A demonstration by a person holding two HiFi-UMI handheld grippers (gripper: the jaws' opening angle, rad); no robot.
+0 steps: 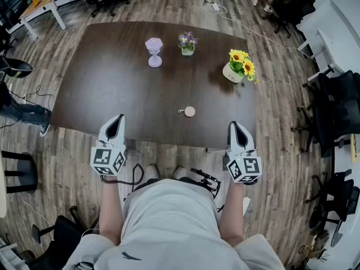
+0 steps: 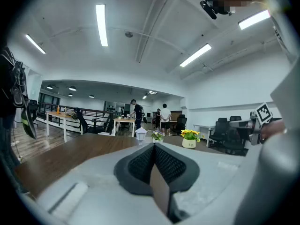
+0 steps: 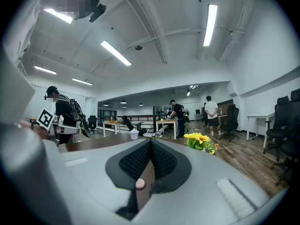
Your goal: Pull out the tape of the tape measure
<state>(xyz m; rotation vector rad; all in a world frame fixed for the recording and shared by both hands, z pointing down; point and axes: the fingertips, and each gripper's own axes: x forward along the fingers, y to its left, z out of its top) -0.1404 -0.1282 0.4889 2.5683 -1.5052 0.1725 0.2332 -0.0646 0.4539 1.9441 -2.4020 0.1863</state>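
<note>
The tape measure is a small round pinkish case with a short tab on its left. It lies on the dark wooden table, near the front edge. My left gripper hangs shut and empty over the table's front edge, well left of the case. My right gripper is also shut and empty, at the front edge right of the case. In the right gripper view the case shows low through the gap behind the closed jaws. Both sets of jaws point across the table.
At the back of the table stand a lilac lantern-shaped ornament, a small pot of purple flowers and a sunflower pot. Black office chairs line the right side. People stand far off by desks.
</note>
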